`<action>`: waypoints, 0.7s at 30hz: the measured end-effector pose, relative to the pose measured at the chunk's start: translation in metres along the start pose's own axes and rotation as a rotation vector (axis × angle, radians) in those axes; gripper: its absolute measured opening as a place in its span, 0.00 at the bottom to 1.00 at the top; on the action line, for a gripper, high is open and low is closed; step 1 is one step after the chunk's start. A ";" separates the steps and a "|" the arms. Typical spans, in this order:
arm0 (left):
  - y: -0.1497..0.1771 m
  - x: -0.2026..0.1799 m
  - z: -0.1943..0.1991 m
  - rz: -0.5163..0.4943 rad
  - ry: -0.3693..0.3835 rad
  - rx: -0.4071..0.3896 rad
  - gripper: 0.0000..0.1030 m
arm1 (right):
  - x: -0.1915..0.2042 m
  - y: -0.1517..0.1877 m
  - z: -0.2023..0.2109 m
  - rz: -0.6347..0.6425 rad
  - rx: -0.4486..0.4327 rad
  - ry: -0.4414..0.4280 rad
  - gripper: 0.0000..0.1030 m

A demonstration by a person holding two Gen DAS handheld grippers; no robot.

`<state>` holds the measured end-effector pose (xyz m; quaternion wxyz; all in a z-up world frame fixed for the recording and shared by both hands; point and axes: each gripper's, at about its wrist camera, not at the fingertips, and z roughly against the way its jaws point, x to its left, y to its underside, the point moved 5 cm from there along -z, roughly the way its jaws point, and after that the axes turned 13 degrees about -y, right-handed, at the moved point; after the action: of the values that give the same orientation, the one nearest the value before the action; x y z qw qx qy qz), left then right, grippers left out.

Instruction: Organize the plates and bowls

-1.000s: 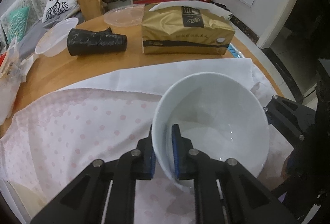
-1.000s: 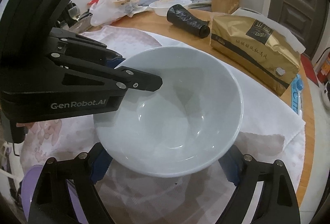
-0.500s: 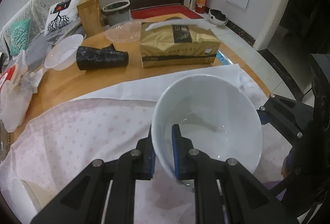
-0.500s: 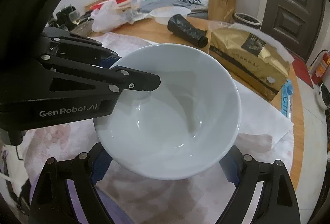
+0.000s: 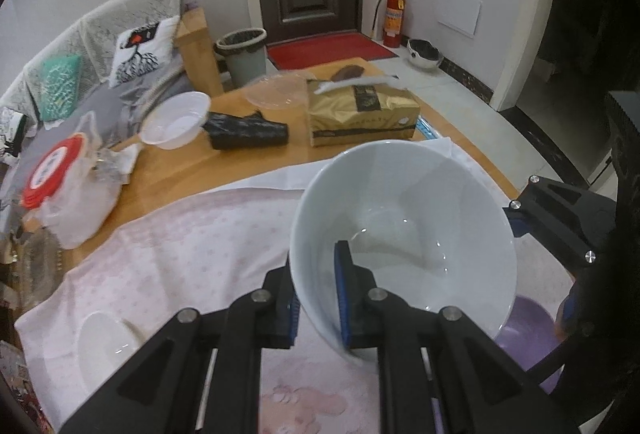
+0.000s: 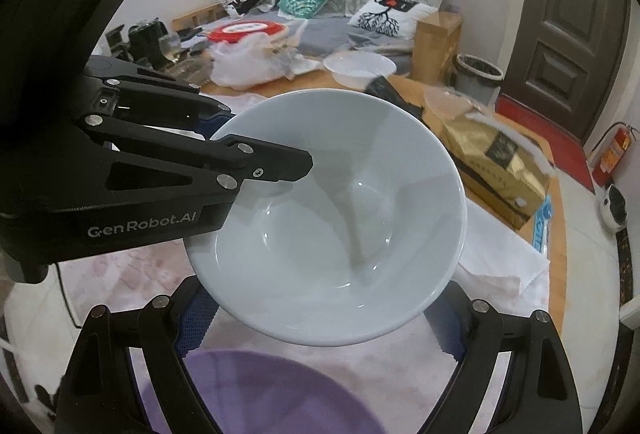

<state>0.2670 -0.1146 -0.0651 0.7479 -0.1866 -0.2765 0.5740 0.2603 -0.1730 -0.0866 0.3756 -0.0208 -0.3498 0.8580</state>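
Left tool (image 5: 318, 300) has lifted the white bowl (image 5: 404, 230) above a purple plate (image 6: 256, 394).

Fingers (image 5: 344, 298): matte black, triangular cutouts, silver screws, blue ribbed pads.
Marking (image 6: 142, 226): white "GenRobot.AI" lettering on black housing.

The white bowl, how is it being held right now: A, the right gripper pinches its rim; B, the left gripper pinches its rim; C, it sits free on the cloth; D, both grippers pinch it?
B: the left gripper clamps the white bowl at its rim, one finger inside, one outside; the right gripper stands open beneath it.
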 end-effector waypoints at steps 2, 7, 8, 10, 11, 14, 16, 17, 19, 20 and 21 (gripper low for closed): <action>0.005 0.012 0.009 0.014 -0.005 -0.007 0.12 | 0.011 -0.006 0.001 0.015 -0.006 0.005 0.84; 0.020 0.042 0.025 0.049 -0.013 -0.012 0.12 | 0.042 -0.020 -0.006 0.053 -0.008 0.004 0.84; 0.022 0.047 0.026 0.056 -0.014 -0.011 0.12 | 0.048 -0.022 -0.008 0.057 -0.008 0.002 0.84; 0.029 0.059 0.028 0.071 -0.020 -0.009 0.12 | 0.059 -0.027 -0.014 0.061 -0.007 -0.009 0.84; 0.032 0.065 0.029 0.077 -0.024 -0.008 0.12 | 0.063 -0.029 -0.017 0.063 -0.006 -0.014 0.84; 0.041 0.085 0.031 0.094 -0.035 -0.001 0.12 | 0.079 -0.037 -0.029 0.079 -0.003 -0.028 0.84; 0.047 0.098 0.031 0.104 -0.047 0.002 0.12 | 0.089 -0.044 -0.039 0.092 -0.002 -0.036 0.84; 0.051 0.106 0.032 0.110 -0.055 0.003 0.12 | 0.094 -0.047 -0.043 0.097 0.000 -0.040 0.84; 0.057 0.123 0.032 0.125 -0.074 0.004 0.12 | 0.105 -0.055 -0.054 0.105 0.003 -0.055 0.84; 0.059 0.128 0.032 0.132 -0.077 0.005 0.12 | 0.109 -0.058 -0.058 0.109 0.004 -0.059 0.84; 0.063 0.137 0.032 0.145 -0.078 0.008 0.12 | 0.115 -0.063 -0.063 0.115 0.006 -0.065 0.84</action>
<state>0.2253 0.0331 -0.0509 0.6936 -0.1809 -0.2889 0.6346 0.2364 -0.0308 -0.0697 0.3140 -0.0120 -0.3572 0.8796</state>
